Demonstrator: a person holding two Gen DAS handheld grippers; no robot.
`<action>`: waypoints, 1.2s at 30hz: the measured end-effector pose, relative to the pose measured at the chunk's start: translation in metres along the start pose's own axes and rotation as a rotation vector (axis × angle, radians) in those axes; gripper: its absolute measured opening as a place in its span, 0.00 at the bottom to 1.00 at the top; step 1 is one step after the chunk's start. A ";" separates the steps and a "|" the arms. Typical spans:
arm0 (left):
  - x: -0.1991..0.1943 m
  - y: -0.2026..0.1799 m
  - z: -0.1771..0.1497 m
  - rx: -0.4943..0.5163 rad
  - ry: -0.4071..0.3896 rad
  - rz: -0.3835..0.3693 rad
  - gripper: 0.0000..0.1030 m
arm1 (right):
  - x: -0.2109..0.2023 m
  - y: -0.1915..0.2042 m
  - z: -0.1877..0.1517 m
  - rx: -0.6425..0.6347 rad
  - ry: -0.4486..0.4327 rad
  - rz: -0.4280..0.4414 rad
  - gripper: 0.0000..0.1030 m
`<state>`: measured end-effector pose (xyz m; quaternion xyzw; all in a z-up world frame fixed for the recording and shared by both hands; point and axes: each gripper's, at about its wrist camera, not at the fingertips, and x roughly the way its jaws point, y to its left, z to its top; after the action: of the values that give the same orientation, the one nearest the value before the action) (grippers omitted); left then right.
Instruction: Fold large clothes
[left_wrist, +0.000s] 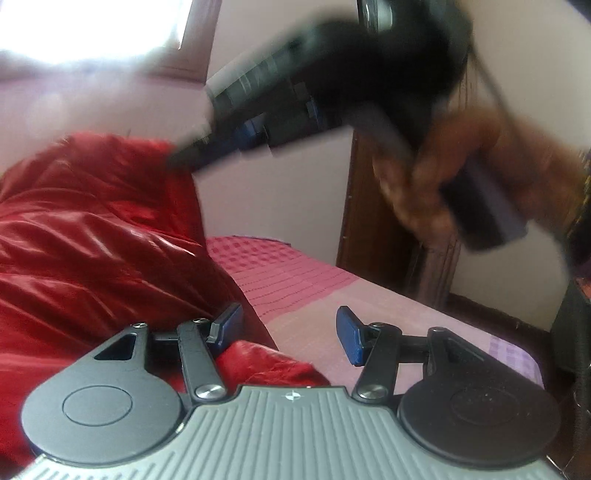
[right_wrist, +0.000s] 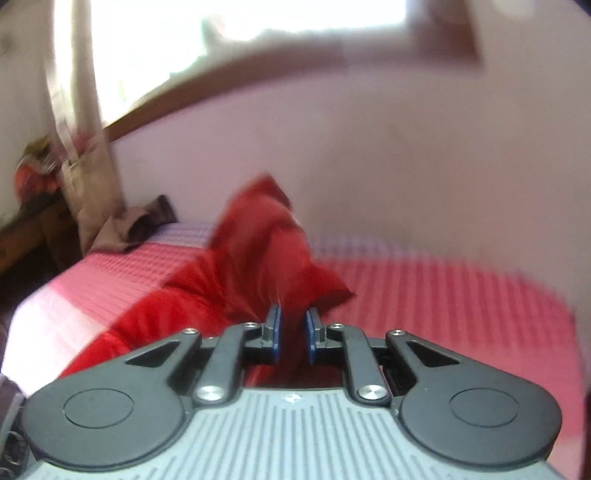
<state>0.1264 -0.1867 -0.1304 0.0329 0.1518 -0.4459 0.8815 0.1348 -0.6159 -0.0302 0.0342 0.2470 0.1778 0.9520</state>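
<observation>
A shiny red garment (left_wrist: 85, 240) lies bunched on the pink bed (left_wrist: 295, 280). In the left wrist view it fills the left side and is lifted at its far end. My left gripper (left_wrist: 288, 332) is open, low over the bed, with a fold of the garment beside its left finger and nothing between the pads. My right gripper (right_wrist: 292, 332) is shut on the red garment (right_wrist: 255, 251) and pulls it up off the bed (right_wrist: 443, 295). The right gripper also shows blurred in the left wrist view (left_wrist: 184, 155), high above, held by a hand (left_wrist: 443, 177).
A pale wall (right_wrist: 406, 147) runs behind the bed. A window with a curtain (right_wrist: 85, 129) is at the left. A brown cloth (right_wrist: 136, 221) lies at the bed's far corner. A wooden door frame (left_wrist: 369, 229) stands past the bed's far edge.
</observation>
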 end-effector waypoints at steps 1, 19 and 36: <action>0.000 0.000 -0.002 0.002 0.002 0.001 0.53 | 0.001 0.012 0.008 -0.047 -0.006 -0.025 0.14; -0.075 -0.021 -0.004 0.091 -0.050 -0.022 0.85 | 0.073 0.054 -0.010 -0.501 0.270 0.017 0.09; -0.070 0.031 0.000 0.026 -0.082 0.115 0.50 | 0.056 0.009 -0.066 -0.313 0.152 0.001 0.09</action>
<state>0.1119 -0.1143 -0.1126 0.0347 0.1079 -0.3975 0.9106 0.1458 -0.5888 -0.1124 -0.1280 0.2877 0.2165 0.9241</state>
